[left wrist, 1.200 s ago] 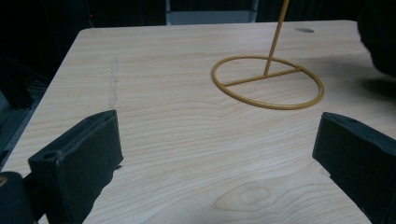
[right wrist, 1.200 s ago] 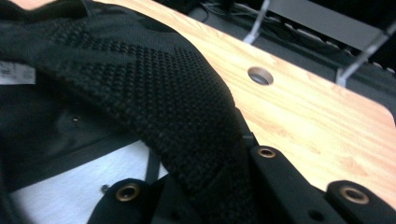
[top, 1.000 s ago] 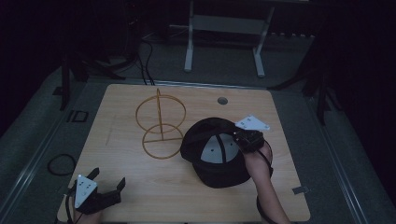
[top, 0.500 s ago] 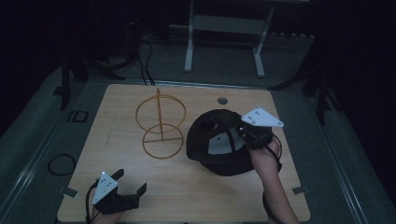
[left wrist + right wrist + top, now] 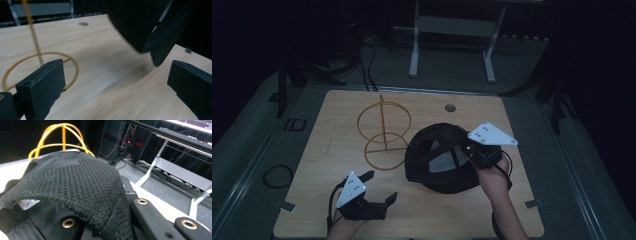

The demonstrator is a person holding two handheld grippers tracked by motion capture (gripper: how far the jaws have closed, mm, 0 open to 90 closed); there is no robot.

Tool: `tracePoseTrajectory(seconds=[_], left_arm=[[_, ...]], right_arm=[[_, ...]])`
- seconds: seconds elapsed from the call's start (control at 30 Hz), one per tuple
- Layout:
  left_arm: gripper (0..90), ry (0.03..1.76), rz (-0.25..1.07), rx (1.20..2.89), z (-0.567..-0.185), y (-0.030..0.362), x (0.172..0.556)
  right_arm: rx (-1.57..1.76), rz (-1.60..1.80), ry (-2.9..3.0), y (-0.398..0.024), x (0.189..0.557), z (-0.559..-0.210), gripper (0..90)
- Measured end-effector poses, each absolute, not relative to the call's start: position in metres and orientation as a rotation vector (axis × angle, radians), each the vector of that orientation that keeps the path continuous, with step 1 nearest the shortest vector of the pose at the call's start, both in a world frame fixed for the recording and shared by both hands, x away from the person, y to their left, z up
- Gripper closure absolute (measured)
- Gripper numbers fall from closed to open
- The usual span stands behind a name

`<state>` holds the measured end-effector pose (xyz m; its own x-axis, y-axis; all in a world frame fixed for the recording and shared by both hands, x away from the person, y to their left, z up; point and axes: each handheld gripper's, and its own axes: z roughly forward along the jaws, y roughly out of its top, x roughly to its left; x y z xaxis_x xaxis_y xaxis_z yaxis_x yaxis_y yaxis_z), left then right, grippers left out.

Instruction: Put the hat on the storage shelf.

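A black mesh cap [image 5: 437, 160] hangs just above the wooden table [image 5: 332, 115], right of centre, its open underside turned toward me. My right gripper [image 5: 472, 152] is shut on the cap's rear edge; in the right gripper view the fabric [image 5: 75, 182] is draped over the jaws [image 5: 107, 225]. A yellow wire hat stand [image 5: 383, 132] stands left of the cap, its dome [image 5: 63, 130] rising behind the cap. My left gripper [image 5: 379, 186] is open near the front edge, pointing at the cap. Its jaws [image 5: 117, 82] stand wide and hold nothing, with the cap [image 5: 140, 22] ahead and the stand's ring [image 5: 72, 62] at left.
A round grommet hole [image 5: 450, 107] sits near the table's far edge. A metal desk frame [image 5: 452, 25] stands on the floor behind the table. A cable loop [image 5: 277, 176] lies on the floor at the left. A bit of tape [image 5: 533, 203] is by the right edge.
My left gripper has travelled right and risen toward the cap. My right gripper has lifted the cap slightly and tilted it.
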<state>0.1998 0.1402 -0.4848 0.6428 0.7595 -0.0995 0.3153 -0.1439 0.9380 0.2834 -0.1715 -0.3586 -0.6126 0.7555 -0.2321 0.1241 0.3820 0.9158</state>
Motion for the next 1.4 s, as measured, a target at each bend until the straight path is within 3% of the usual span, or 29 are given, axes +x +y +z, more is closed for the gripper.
tracePoseTrajectory(seconds=[0.5, 0.9, 1.1, 1.33, 1.4], left_arm=[[8.1, 0.826, 0.510, 1.727, -0.470, 0.102, 0.227], [26.1, 0.847, 0.513, 1.668, -0.462, 0.097, 0.234], [56.7, 0.874, 0.610, 1.632, -0.459, 0.100, 0.237], [87.3, 0.909, 0.622, 1.624, -0.455, 0.101, 0.240], [88.8, 0.908, 0.624, 1.634, -0.453, 0.099, 0.241]], right_arm=[[0.698, 1.295, 1.999, -0.162, 0.272, -0.356, 89.5], [0.648, 1.343, 2.007, -0.158, 0.263, -0.353, 89.5], [0.632, 1.345, 2.022, -0.155, 0.261, -0.356, 89.5], [0.629, 1.352, 2.047, -0.155, 0.258, -0.362, 89.4], [0.634, 1.355, 2.051, -0.156, 0.257, -0.365, 89.4]])
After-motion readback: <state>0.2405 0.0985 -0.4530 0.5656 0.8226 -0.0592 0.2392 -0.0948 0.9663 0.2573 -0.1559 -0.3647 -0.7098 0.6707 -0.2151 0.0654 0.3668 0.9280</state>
